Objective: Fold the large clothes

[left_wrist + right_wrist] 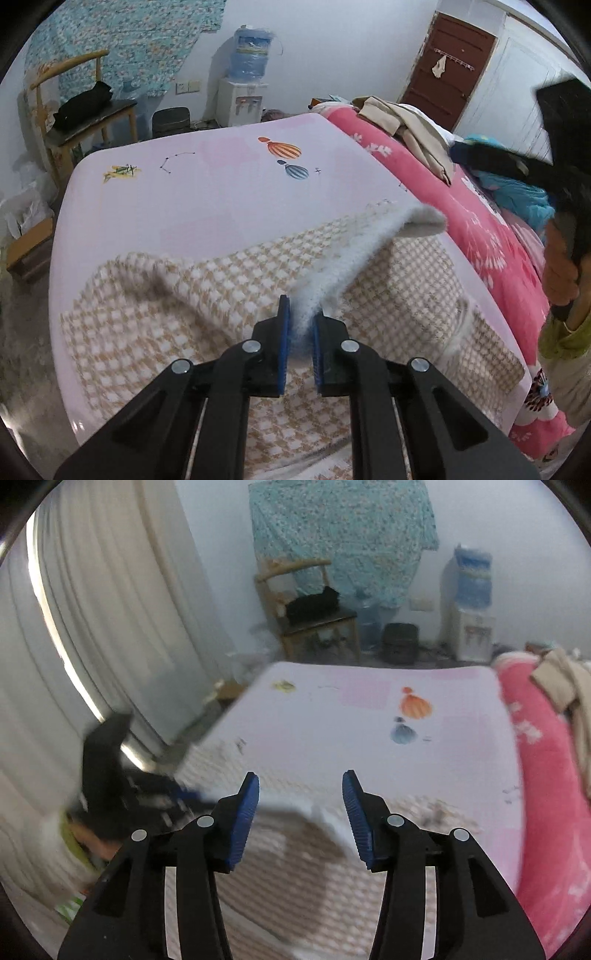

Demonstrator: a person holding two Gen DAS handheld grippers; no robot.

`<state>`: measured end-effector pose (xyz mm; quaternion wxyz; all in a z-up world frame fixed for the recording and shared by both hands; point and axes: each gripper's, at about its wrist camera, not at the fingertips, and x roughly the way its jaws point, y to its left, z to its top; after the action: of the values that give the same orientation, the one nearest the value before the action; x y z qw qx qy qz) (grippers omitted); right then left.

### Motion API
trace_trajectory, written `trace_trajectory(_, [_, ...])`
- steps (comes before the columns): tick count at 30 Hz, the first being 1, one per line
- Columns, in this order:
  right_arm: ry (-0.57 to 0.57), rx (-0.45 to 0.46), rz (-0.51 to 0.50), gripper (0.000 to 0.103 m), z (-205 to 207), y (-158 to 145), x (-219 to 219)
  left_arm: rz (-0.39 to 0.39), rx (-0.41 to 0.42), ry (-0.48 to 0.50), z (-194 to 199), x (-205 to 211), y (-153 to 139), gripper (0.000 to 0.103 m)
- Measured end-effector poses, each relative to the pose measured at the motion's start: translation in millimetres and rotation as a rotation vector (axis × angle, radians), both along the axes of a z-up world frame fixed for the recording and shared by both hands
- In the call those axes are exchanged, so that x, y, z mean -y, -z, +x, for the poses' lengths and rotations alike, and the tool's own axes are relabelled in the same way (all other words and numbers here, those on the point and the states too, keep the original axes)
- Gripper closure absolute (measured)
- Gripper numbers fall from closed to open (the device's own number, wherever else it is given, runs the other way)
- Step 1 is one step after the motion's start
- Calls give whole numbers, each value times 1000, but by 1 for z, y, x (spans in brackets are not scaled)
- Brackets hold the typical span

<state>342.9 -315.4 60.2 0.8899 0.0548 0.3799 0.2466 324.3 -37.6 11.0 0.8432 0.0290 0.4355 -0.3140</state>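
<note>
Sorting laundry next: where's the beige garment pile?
Left wrist view, upper right: the beige garment pile lies on the pink blanket, below the brown door.

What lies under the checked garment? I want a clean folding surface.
The checked garment lies on a pale pink sheet with balloon prints. Whatever is directly beneath the cloth is covered.

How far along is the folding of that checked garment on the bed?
Early on. Done: the checked garment lies spread on the pink sheet. In hand: the left gripper pinches its fleecy edge, lifted off the rest; the right gripper is open, holding nothing. Left: no finished fold shows yet.
</note>
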Motion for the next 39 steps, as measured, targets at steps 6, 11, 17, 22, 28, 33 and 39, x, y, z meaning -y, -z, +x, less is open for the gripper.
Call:
trace_trajectory(6, [-9,-274,-62,80,33,83,-24,-12,-9,-24,-10,-15,0,88])
trace_trajectory(11, [-2,-306,-85,80,9,121,-29,-146,-8,-31,-21,-46,-17,86])
trace_trajectory(17, [33,-316,-94,80,14,118,-37,-120,-69,-95,30,-18,-10,86])
trace_trajectory(22, [4,-307,-129,80,7,101,-37,-3,-211,-173,72,-12,47,87])
trace_trajectory(28, [114,-234,-116,77,40,78,-4,60,-130,-135,59,-8,42,87])
trace_trajectory(33, [107,-268,-204,77,52,110,-4,57,-134,-140,59,-15,40,87])
trace_trajectory(39, [63,-205,-171,74,47,79,-29,-14,-25,-66,48,-9,7,86])
